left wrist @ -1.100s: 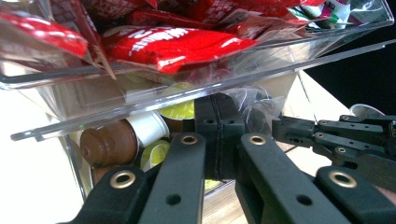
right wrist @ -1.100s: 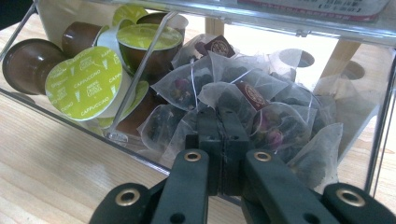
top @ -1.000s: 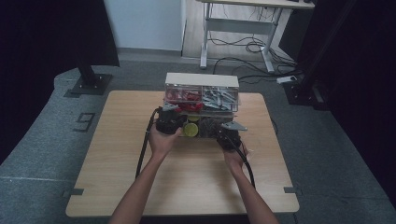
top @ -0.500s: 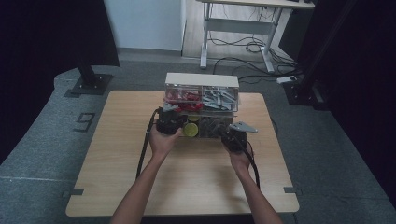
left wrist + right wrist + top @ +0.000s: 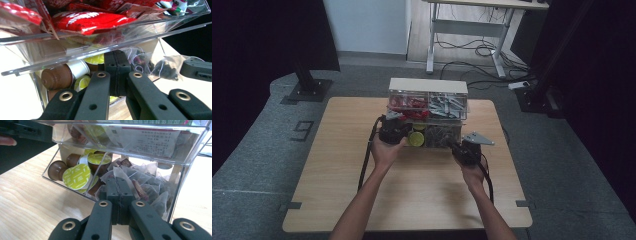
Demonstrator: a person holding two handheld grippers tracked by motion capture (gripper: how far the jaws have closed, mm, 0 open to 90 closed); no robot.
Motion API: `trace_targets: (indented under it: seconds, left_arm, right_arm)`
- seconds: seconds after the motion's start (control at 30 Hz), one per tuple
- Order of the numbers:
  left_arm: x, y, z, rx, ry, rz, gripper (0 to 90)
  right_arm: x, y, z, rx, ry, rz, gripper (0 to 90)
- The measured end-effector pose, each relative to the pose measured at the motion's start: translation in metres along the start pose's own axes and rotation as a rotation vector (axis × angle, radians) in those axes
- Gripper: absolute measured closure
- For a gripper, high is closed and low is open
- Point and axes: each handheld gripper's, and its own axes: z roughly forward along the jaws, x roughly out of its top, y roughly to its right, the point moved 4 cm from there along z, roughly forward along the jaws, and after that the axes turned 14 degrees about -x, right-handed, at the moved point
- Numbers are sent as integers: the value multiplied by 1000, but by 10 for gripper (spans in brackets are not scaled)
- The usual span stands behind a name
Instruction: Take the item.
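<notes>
A clear two-tier organizer (image 5: pixel 428 112) stands at the far middle of the wooden table (image 5: pixel 337 175). Its upper tier holds red packets (image 5: pixel 92 21) and grey packets (image 5: pixel 447 104). Below are brown capsules with yellow-green lids (image 5: pixel 76 176) on the left and tea bags (image 5: pixel 147 187) on the right. My left gripper (image 5: pixel 117 65) is shut and empty, its tips at the capsule compartment's front under the upper tray. My right gripper (image 5: pixel 119 190) is also shut and empty, a short way in front of the tea-bag compartment. In the high view, the left gripper (image 5: pixel 393 127) touches the organizer and the right gripper (image 5: pixel 460 148) sits just off its right front corner.
Bare tabletop stretches in front of the organizer and to both sides. Beyond the table, a black stand base (image 5: pixel 307 90) sits on the floor at the left. A desk frame with loose cables (image 5: pixel 472 47) stands behind.
The right gripper has drawn back a little from the organizer, toward the person and to the right. The left gripper has stayed at the capsule compartment.
</notes>
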Motion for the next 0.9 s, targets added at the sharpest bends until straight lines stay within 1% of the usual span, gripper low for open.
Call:
trace_targets:
  seconds: [0.17, 0.27, 0.47, 0.57, 0.6, 0.63, 0.67, 0.8, 0.83, 0.87, 0.9]
  left_arm:
    - [0, 0, 0, 1, 0, -1, 900]
    - [0, 0, 0, 1, 0, -1, 900]
    - [0, -1, 0, 0, -2, -2, 900]
    - [0, -2, -1, 5, -5, -3, 900]
    - [0, -2, -1, 5, -5, -3, 900]
    - [0, -2, -1, 5, -6, -5, 900]
    - [0, -2, -1, 5, -6, -5, 900]
    - [0, -2, -1, 6, -5, -6, 900]
    - [0, -2, 0, 6, -4, -7, 900]
    - [0, -2, 0, 6, -4, -7, 900]
    - [0, -2, 0, 5, -4, -8, 900]
  right_arm:
    - [2, 0, -8, 17, 15, 2, 890]
    - [2, 1, -11, 19, 20, 2, 890]
    - [4, 7, -19, 18, 36, 8, 890]
    - [4, 14, -28, 13, 52, 15, 890]
    - [4, 14, -28, 13, 52, 15, 890]
    - [3, 19, -32, 9, 57, 20, 890]
    - [3, 19, -32, 9, 57, 20, 890]
    - [3, 30, -41, -8, 70, 30, 890]
    - [3, 36, -44, -15, 74, 38, 890]
    - [3, 36, -44, -15, 74, 38, 890]
    - [3, 41, -48, -25, 80, 43, 890]
